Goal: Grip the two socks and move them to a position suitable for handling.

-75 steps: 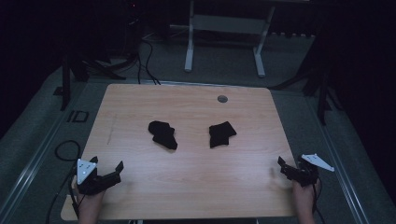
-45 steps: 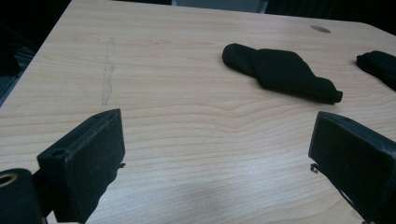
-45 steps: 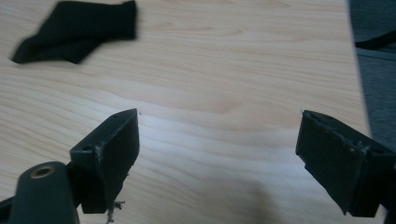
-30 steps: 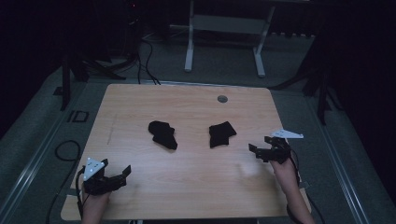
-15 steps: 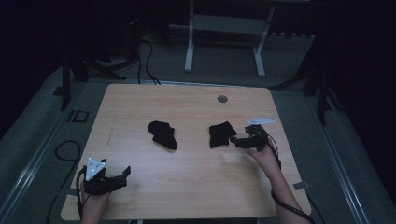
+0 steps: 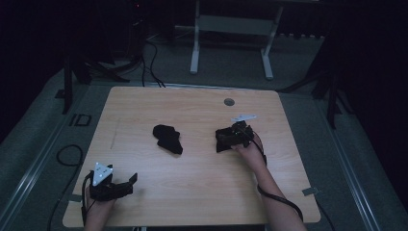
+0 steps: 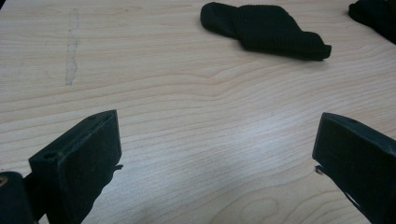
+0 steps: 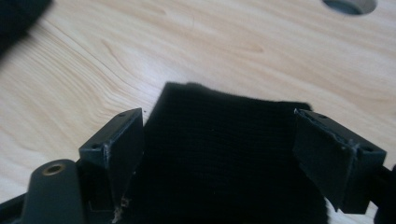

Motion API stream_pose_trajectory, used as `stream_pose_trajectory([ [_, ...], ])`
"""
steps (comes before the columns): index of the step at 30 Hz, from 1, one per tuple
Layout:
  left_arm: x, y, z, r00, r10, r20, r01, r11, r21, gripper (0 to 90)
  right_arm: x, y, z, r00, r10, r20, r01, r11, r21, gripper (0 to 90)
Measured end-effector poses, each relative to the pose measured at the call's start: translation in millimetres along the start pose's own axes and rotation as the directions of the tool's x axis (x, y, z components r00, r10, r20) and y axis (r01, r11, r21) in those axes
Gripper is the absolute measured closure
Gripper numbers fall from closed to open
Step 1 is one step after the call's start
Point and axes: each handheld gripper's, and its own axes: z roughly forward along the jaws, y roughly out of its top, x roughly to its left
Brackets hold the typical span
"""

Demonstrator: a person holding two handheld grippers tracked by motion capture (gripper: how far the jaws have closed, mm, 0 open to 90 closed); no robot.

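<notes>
Your right claw [image 6: 230,136] has moved from the desk's [image 6: 144,106] right edge to the right sock [image 8: 224,154]; its jaws are wide, one on each side of the cloth, not closed on it. Your left claw [image 6: 126,185] rests near the front left corner, jaws wide over bare wood. The left sock [image 6: 168,138] lies mid-desk, well apart.

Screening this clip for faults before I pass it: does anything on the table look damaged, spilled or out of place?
Nothing stands out. Two black socks lie crumpled and apart on the wooden table: the left sock untouched, the right sock between the open jaws of the right gripper. The left gripper is open near the front edge.
</notes>
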Motion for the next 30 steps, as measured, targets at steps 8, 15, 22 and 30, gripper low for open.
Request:
stream_pose_trajectory([
  [8, 1.0, -0.1, -1.9, 1.0, -0.003, -0.006, 0.003, 1.0, -0.008, 1.5, 3.1, -7.7, 11.3, 0.9998, 0.004, 0.022, -0.004, 0.9994, 0.035, 29.3],
  [15, -0.5, -0.6, -1.0, 1.0, 0.0, -0.001, 0.0, 1.0, -0.004, 1.5, 7.7, -8.0, 7.7, 0.9995, -0.024, 0.019, 0.024, 0.9993, 0.029, 67.3],
  [22, -0.2, -0.3, 0.2, 1.0, 0.001, 0.005, -0.001, 1.0, 0.001, 1.5, 19.3, -4.6, 2.5, 0.9966, -0.067, 0.048, 0.065, 0.9975, 0.028, 77.5],
  [30, 0.2, 0.4, 1.1, 0.9999, -0.008, 0.01, 0.009, 0.9999, -0.005, 1.5, 23.4, 2.8, -34.5, 0.9973, -0.069, 0.026, 0.07, 0.9972, -0.025, 77.5],
])
